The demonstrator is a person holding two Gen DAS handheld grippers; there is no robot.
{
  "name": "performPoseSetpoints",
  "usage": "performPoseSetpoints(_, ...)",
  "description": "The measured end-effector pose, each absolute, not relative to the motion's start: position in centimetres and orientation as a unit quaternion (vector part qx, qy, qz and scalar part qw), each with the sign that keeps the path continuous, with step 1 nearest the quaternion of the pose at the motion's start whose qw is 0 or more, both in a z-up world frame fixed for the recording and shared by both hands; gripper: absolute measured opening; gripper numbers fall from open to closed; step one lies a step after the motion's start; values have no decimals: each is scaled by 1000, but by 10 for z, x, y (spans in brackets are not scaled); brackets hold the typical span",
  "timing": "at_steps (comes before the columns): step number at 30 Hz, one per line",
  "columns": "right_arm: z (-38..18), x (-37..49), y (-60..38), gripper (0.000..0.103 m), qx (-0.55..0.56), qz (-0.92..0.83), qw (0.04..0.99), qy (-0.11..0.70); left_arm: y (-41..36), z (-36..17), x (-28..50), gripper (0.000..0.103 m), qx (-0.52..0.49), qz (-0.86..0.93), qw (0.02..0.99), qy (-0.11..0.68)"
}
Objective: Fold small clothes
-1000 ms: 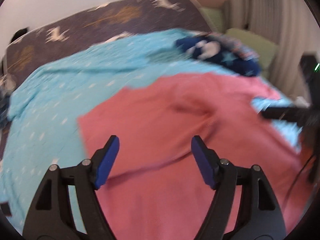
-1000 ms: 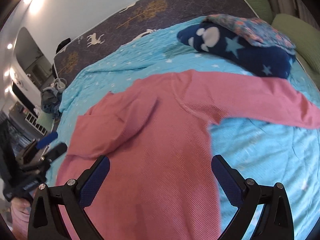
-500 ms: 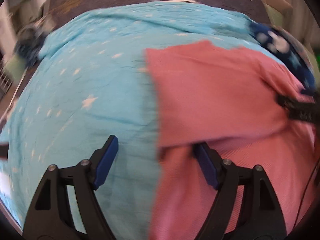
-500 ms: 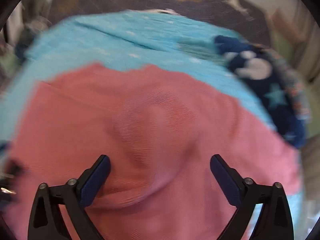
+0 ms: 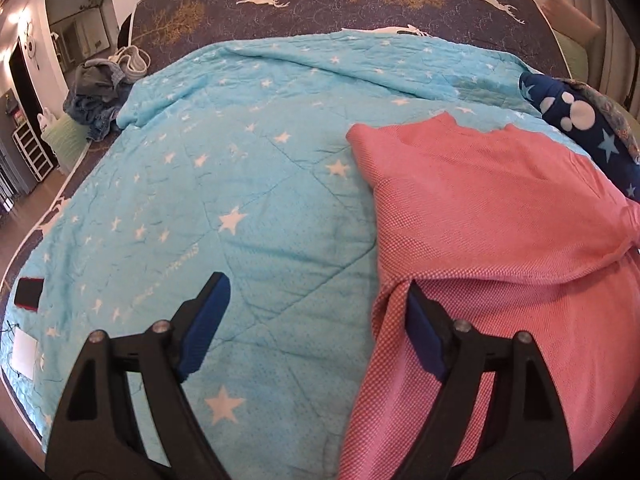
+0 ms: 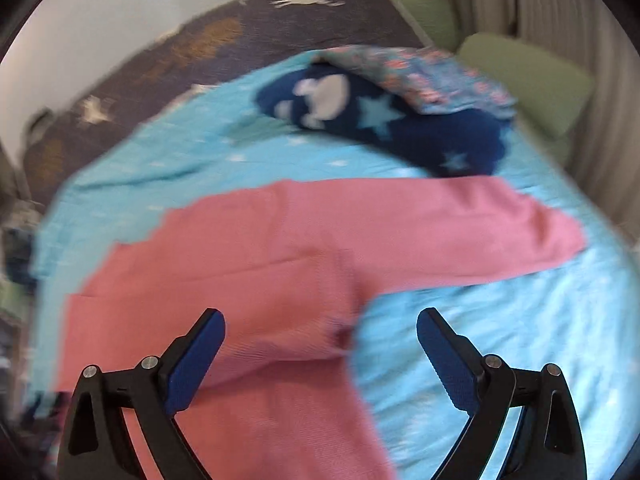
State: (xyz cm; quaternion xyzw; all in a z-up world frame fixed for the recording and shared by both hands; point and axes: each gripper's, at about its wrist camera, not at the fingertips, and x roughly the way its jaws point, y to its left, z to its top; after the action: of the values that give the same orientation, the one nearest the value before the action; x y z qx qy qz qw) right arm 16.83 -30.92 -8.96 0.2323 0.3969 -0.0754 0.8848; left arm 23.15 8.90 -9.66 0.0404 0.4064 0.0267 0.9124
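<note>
1. The bed (image 5: 400,4) with its deer-print mattress is covered by a turquoise star quilt (image 5: 240,184), same as it was a second ago, so nothing big has been shifted

2. The pink sweater (image 5: 500,240) is laid out on the right half of the quilt. What's changed: in the left wrist view the near sleeve has been brought in and laid across the body, so a straight folded edge is now seen down that side where a second ago the sleeve was spread loose. Judged from that, the first sleeve fold is pretty much done

3. The other sleeve (image 6: 460,224) is seen in the right wrist view, stretched out across the quilt toward the navy star blanket (image 6: 400,132) — not folded in yet, so that's probably next

4. The left tongs (image 5: 316,320) are apart and being opened wider, nothing pinched. One pad sits right against the folded sweater edge, the other over bare quilt, so the cloth looks to have just been let go

5. The right tongs (image 6: 320,340) are wide apart too, empty, and have been swung over the sweater's armpit area. That view is blurred, so fine detail can't be told
</note>
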Motion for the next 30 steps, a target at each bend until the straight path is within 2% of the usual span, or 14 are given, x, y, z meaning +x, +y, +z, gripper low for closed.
performPoseSetpoints(3, -91, 170, -308, 91, 286, -2, 870, 401, 94, -99, 234, 84, 32, 26, 909, 415)
performPoseSetpoints(7, -99, 176, -294, 91, 267, 39, 863, 427, 91, -99, 232, 84, 37, 28, 909, 414)
performPoseSetpoints(11, -121, 180, -304, 88, 269, 1, 836, 478, 95, -100, 233, 84, 29, 23, 908, 417)
performPoseSetpoints(13, -121, 170, -316, 83, 291, 1, 831, 475, 99, -100, 232, 84, 19, 18, 908, 417)
performPoseSetpoints(16, -113, 151, -337, 83, 267, -86, 835, 473, 104, -99, 230, 84, 4, 10, 908, 418)
performPoseSetpoints(18, -108, 141, -350, 82, 296, -63, 835, 460, 104, -95, 226, 83, -11, 5, 907, 422)
performPoseSetpoints(19, -105, 137, -353, 71, 311, -49, 835, 451, 104, -89, 222, 82, -22, -3, 907, 420)
performPoseSetpoints(20, -101, 136, -353, 50, 321, -30, 838, 440, 103, -83, 218, 81, -32, -15, 909, 415)
performPoseSetpoints(22, -91, 144, -343, 30, 326, 17, 846, 423, 92, -60, 209, 81, -60, -77, 915, 391)
performPoseSetpoints(24, -85, 161, -325, 24, 319, 59, 852, 411, 74, -41, 207, 81, -59, -124, 918, 373)
performPoseSetpoints(26, -87, 178, -312, 22, 310, 89, 852, 412, 56, -33, 214, 81, -50, -147, 918, 365)
performPoseSetpoints(30, -121, 212, -278, 22, 278, 111, 822, 485, 22, -61, 255, 81, -2, -131, 910, 392)
